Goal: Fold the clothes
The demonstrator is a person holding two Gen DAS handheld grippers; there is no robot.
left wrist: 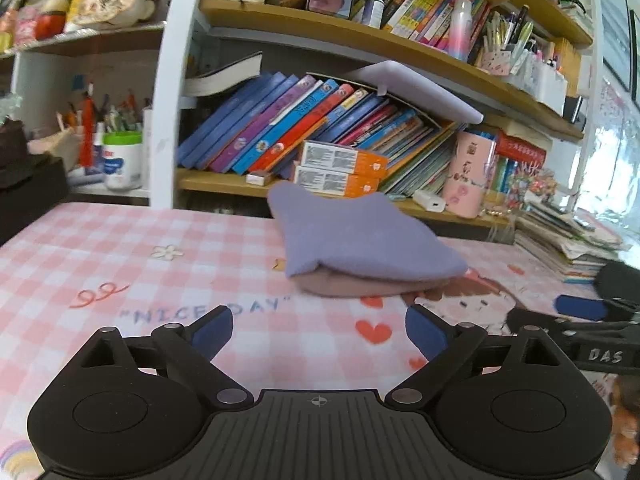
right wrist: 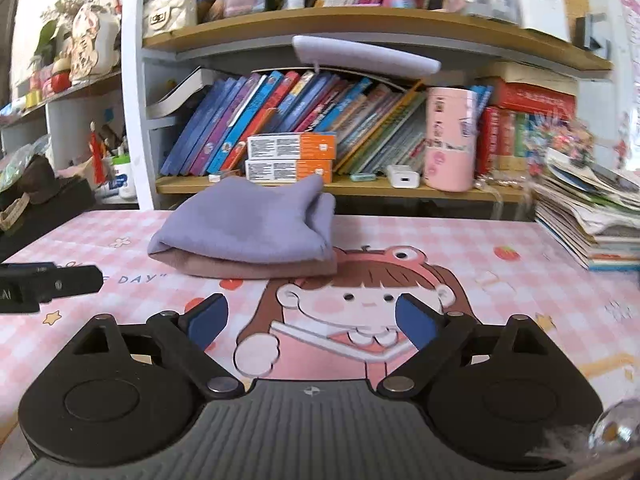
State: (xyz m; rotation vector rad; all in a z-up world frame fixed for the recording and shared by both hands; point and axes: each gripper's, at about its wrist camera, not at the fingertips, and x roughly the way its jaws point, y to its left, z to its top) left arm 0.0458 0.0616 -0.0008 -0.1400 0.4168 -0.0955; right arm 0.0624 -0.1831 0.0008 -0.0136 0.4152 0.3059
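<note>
A folded lavender garment (left wrist: pixel 360 236) lies on top of a folded dusty-pink garment (left wrist: pixel 352 286) on the pink checked table mat (left wrist: pixel 120 248). The same stack shows in the right wrist view, lavender garment (right wrist: pixel 248 224) over pink garment (right wrist: pixel 256 269). My left gripper (left wrist: pixel 318 330) is open and empty, short of the stack. My right gripper (right wrist: pixel 310 320) is open and empty, also short of the stack. The right gripper's fingers (left wrist: pixel 580 307) show at the right edge of the left wrist view; the left gripper's body (right wrist: pixel 44 286) shows at the left edge of the right wrist view.
A bookshelf (right wrist: pixel 360 190) full of leaning books stands right behind the table. Two orange boxes (right wrist: pixel 290 158) and a pink canister (right wrist: pixel 450 140) sit on its lowest shelf. A pile of magazines (right wrist: pixel 592 216) lies at the right. A dark box (left wrist: pixel 32 192) sits at the left.
</note>
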